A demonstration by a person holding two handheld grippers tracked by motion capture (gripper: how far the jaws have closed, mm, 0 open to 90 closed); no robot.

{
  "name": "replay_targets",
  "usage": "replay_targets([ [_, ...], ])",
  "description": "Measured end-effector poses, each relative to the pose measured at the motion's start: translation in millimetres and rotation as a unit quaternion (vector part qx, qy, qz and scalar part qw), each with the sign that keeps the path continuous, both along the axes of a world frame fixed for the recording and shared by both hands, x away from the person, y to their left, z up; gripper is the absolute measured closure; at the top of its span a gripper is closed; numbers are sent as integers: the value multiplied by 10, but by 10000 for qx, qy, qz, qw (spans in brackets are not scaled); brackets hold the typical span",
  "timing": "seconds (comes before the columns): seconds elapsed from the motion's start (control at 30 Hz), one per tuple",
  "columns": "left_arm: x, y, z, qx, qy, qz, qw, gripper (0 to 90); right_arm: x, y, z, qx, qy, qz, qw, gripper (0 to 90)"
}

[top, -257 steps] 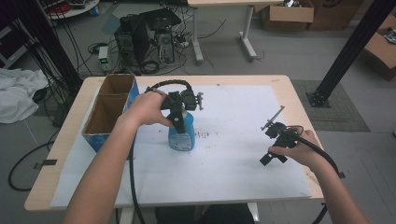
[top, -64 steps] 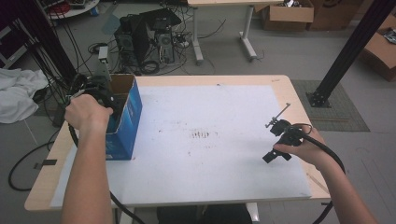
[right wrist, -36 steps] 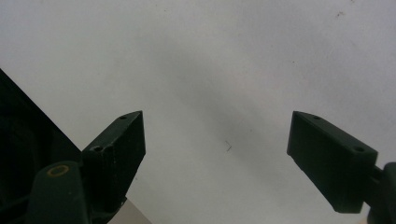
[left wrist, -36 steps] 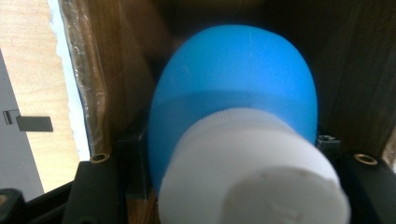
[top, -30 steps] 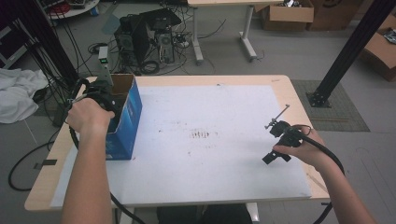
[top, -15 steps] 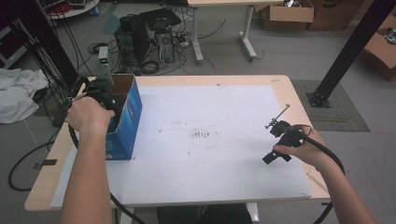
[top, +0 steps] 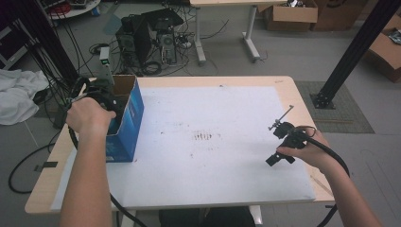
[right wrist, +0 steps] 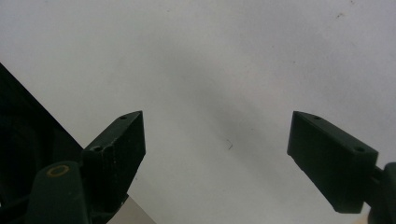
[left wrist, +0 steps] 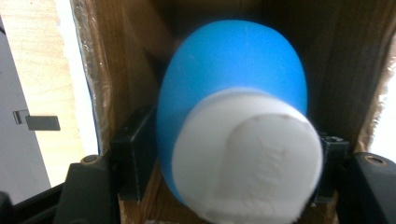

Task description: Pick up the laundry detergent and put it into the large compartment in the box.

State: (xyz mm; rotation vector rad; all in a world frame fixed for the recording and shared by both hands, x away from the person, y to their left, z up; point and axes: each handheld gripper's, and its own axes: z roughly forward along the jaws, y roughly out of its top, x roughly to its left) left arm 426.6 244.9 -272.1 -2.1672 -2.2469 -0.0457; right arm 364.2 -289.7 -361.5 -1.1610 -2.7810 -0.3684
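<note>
A blue bottle (left wrist: 219, 88) with a white cap (left wrist: 247, 158) is gripped by the left claw (left wrist: 229, 168) inside the cardboard box (top: 124, 118) at the surface's (top: 213, 179) left edge; the right claw (right wrist: 238, 154) is held open, empty, well right of the box.

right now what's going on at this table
A person holds a gripper in each hand. The left gripper, its jaws shut on a blue plastic bottle with a white cap, holds it inside the open blue cardboard box at the table's left edge. The right gripper hangs with jaws open over the white table cover, holding nothing.
</note>
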Motion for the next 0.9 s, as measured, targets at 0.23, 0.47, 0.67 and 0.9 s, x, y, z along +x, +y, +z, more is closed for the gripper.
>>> replay_targets([
  [0.23, -24, -10, 112, 148, -7, -45, 9999, 251, -2, 15, 18, 14, -6, 22, 10000, 196],
  [0.47, -44, -83, 262, 240, -66, -219, 9995, 214, -6, 32, 15, 11, -5, 36, 10000, 196],
  [0.67, -56, -222, 449, 340, -192, -515, 9979, 159, 0, 47, 31, 8, -4, 19, 10000, 194],
  [0.9, -98, -520, 687, 378, -481, -1037, 9927, 115, 22, 57, 65, -36, 23, -41, 10000, 186],
])
